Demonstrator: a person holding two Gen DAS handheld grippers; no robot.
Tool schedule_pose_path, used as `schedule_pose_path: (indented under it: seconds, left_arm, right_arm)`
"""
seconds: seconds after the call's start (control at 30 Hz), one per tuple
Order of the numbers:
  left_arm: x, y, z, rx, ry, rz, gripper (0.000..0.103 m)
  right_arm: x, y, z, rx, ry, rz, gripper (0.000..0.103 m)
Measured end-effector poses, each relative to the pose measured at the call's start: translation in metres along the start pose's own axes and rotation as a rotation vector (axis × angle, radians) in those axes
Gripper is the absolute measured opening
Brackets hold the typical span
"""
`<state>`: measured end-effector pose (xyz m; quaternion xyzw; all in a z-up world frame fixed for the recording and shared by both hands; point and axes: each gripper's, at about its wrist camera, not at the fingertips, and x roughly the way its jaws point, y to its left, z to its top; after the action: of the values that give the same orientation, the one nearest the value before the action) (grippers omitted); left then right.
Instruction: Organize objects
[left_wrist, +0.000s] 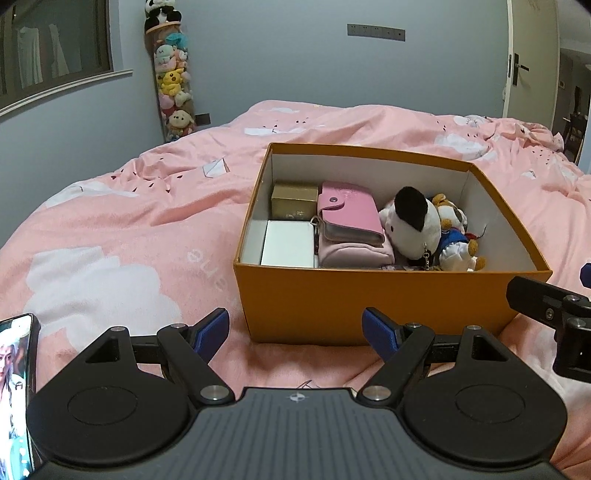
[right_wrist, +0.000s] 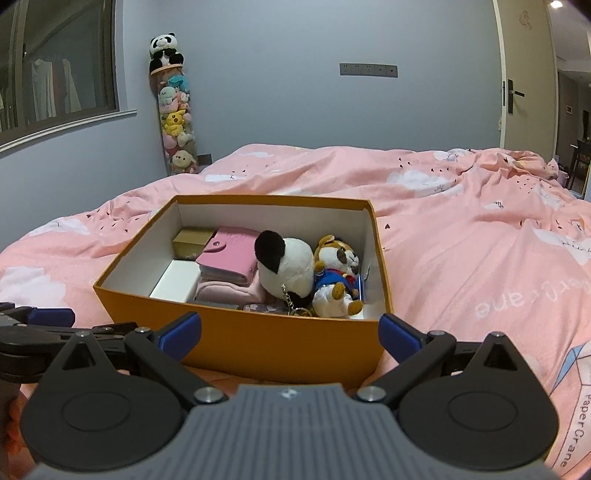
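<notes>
While both grippers, left (left_wrist: 295, 328) and right (right_wrist: 290, 334), hang released, the orange cardboard box's (right_wrist: 258, 343) near wall hides items beneath the black-and-white plush (right_wrist: 286, 267).

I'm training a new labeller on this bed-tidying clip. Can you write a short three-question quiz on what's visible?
1. True or false: the left gripper holds a toy.
2. What lies on the bed left of the left gripper?
3. In the box, the wallet lies: A) under the white box B) on the pink pouch C) outside.

Key: 1 false, both it and the right gripper are open and empty; 2 a phone; 3 B.
</notes>
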<state>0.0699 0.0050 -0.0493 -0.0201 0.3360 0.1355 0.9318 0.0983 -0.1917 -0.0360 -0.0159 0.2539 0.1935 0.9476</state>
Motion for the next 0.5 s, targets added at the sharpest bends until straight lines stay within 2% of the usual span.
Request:
schedule_pose_path:
  seconds: [0.5]
  left_arm:
    - [-0.0005,-0.0013,0.0005,0.005,0.001,0.002,0.094]
  right_arm:
    - [0.0024,0.0014,-0.0009,-0.001,0.012,-0.001,0.102]
